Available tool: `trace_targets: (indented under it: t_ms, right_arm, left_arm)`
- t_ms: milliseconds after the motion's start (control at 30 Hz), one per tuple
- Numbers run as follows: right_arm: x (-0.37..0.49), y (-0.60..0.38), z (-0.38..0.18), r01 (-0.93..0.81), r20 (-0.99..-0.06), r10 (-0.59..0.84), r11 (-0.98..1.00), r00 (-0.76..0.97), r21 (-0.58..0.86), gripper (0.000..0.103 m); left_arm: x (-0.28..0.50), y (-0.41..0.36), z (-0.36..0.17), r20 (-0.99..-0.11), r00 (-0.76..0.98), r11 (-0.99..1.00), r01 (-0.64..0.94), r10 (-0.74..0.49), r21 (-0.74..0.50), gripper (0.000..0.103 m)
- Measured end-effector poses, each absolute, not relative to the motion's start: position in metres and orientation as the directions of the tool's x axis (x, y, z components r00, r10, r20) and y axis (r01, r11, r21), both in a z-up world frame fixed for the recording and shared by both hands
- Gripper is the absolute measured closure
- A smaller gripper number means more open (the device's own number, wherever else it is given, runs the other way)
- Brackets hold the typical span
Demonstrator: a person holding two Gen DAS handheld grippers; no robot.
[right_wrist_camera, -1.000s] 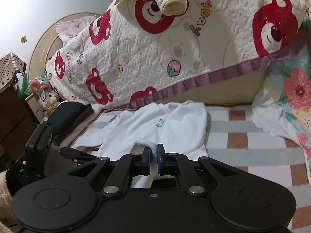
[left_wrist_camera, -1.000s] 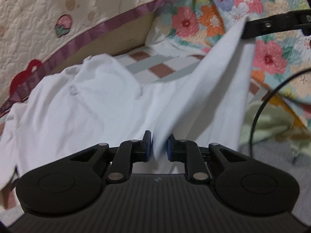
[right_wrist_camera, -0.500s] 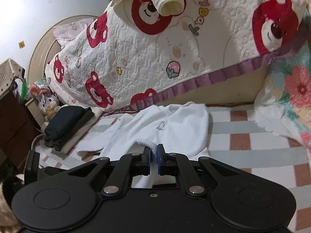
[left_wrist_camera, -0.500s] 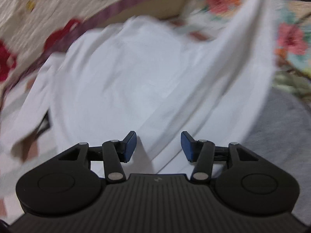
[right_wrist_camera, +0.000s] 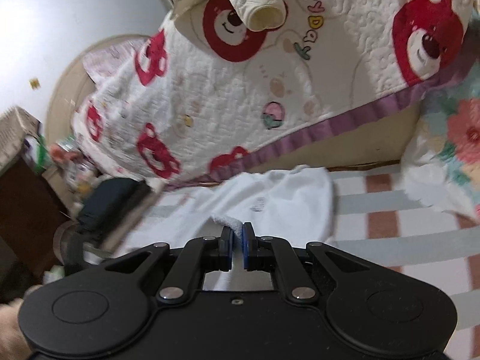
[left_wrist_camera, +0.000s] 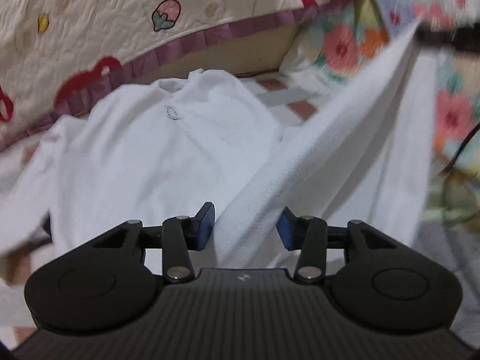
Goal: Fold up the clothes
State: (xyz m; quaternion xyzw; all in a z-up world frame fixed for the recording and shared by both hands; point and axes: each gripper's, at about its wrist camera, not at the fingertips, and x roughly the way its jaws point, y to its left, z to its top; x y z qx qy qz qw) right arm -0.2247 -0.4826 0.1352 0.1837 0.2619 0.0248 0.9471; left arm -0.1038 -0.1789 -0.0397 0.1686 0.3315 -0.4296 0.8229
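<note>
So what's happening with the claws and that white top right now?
Left claw open, cloth loose between. Right claw shut on white top. Nothing in the way.

A bear-print quilt [right_wrist_camera: 300,96] is seen above a checked sheet [right_wrist_camera: 405,210]; a floral blanket [left_wrist_camera: 345,45] lies beside.

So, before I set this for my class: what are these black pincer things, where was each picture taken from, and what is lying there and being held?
Each black pincer is a hand-held gripper with a camera behind it, looking forward along its two fingers; a person carries one in each hand.

One picture comes from the left gripper, whose blue-padded fingers stand apart with a fold of cloth passing between them.

The other comes from the right gripper, shut on an edge of the same white garment.

The garment lies on a checked sheet, part of it lifted. Behind hangs a quilt with red bears.
</note>
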Motion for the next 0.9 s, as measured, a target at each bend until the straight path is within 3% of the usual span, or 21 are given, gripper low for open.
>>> trace_targets:
  t_ms: [33, 100, 200, 467, 733, 800, 900]
  right_arm:
    - [-0.222, -0.483, 0.134, 0.053, -0.495, 0.136, 0.936, 0.858, 0.349, 0.096]
    - [-0.218, -0.486, 0.131, 0.048, -0.495, 0.142, 0.935, 0.857, 0.352, 0.096]
    - [-0.216, -0.483, 0.132, 0.055, -0.482, 0.111, 0.947, 0.869, 0.318, 0.096]
    - [-0.215, -0.473, 0.136, 0.086, -0.434, 0.015, 0.973, 0.901, 0.212, 0.096]
    - [-0.218, -0.469, 0.140, 0.103, -0.412, -0.029, 0.982, 0.911, 0.160, 0.096]
    - [-0.219, -0.471, 0.137, 0.104, -0.416, -0.023, 0.979, 0.909, 0.174, 0.096]
    - [-0.218, -0.470, 0.133, 0.101, -0.430, -0.017, 0.980, 0.903, 0.173, 0.096]
  left_arm:
    - [-0.104, -0.177, -0.040, -0.688, 0.426, 0.574, 0.819, -0.587, 0.018, 0.078]
    - [-0.104, -0.174, -0.042, -0.682, 0.464, 0.577, 0.813, -0.565, 0.076, 0.083]
    - [-0.093, -0.167, -0.047, -0.703, 0.463, 0.616, 0.786, -0.539, 0.045, 0.083]
    - [-0.062, -0.136, -0.066, -0.797, 0.504, 0.766, 0.637, -0.334, 0.082, 0.080]
    - [-0.060, -0.079, -0.055, -0.801, 0.568, 0.741, 0.617, -0.188, 0.264, 0.077]
    - [-0.051, -0.061, -0.052, -0.819, 0.547, 0.760, 0.603, -0.174, 0.241, 0.075]
    - [-0.042, -0.040, -0.057, -0.880, 0.430, 0.813, 0.575, -0.203, 0.094, 0.074]
